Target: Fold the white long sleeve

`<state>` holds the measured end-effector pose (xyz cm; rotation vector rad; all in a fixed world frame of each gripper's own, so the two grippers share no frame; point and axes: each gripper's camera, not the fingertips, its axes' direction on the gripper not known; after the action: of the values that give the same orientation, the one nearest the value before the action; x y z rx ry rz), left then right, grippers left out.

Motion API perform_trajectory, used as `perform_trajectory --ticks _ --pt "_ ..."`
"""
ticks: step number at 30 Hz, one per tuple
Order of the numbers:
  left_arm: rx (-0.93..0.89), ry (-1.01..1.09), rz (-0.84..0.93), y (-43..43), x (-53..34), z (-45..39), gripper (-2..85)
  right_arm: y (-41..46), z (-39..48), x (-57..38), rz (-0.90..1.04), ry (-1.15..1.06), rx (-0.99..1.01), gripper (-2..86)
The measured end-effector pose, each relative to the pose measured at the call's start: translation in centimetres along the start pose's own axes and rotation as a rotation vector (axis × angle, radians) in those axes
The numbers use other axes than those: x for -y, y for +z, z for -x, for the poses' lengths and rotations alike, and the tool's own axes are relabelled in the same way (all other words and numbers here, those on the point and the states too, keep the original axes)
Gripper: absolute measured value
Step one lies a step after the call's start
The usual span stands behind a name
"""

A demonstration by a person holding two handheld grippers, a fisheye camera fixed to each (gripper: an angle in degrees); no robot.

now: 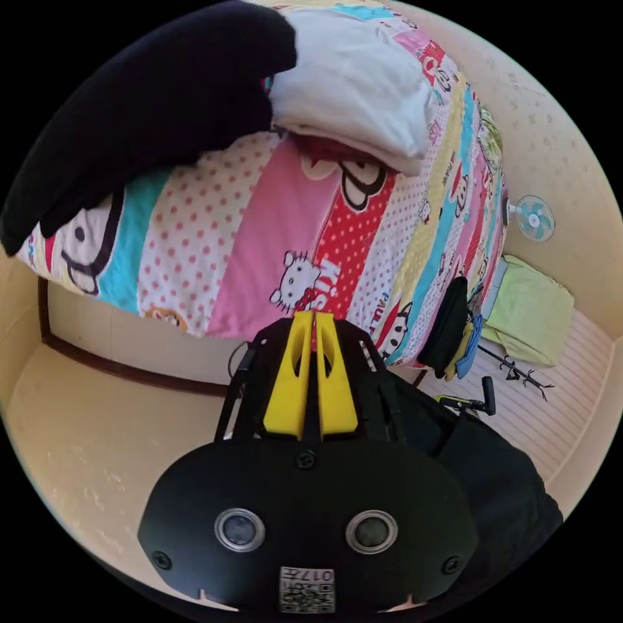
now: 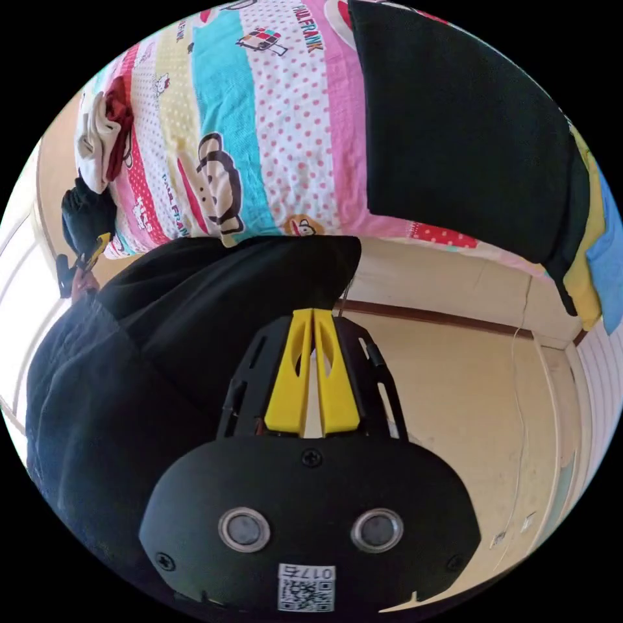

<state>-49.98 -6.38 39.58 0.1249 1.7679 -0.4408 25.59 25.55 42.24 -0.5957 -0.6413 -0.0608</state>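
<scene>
Closed yellow jaws of left gripper (image 1: 314, 316), folded white long sleeve (image 1: 354, 84) well beyond.

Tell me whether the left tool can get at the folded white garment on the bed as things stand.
Probably yes: the folded white garment lies uncovered on the patterned bedsheet, beside a black cloth, with open sheet ahead of the shut left tool.

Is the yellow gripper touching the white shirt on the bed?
Apart. In the left gripper view, the left gripper has its jaws closed on nothing, with patterned bedsheet showing between it and the folded white shirt.
</scene>
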Motion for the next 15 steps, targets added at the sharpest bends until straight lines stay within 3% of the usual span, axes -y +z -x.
perform_trajectory --ticks 3,9,13,15 --pt "-0.005 0.076 -0.146 -2.6 4.6 -5.3 4.2 5.4 0.4 -1.8 0.086 0.078 -0.056 0.3" --pt "0.004 0.127 -0.396 -6.7 12.5 -12.9 11.1 17.9 -2.9 -10.4 0.281 0.335 0.133 0.3" --pt "0.032 0.051 -0.28 -2.3 15.9 -12.4 11.7 22.9 -4.1 -17.2 0.254 0.499 0.259 0.4" --pt "0.011 0.004 -0.335 -0.3 13.9 -11.1 9.9 24.1 -4.3 -19.2 0.21 0.543 0.286 0.4"
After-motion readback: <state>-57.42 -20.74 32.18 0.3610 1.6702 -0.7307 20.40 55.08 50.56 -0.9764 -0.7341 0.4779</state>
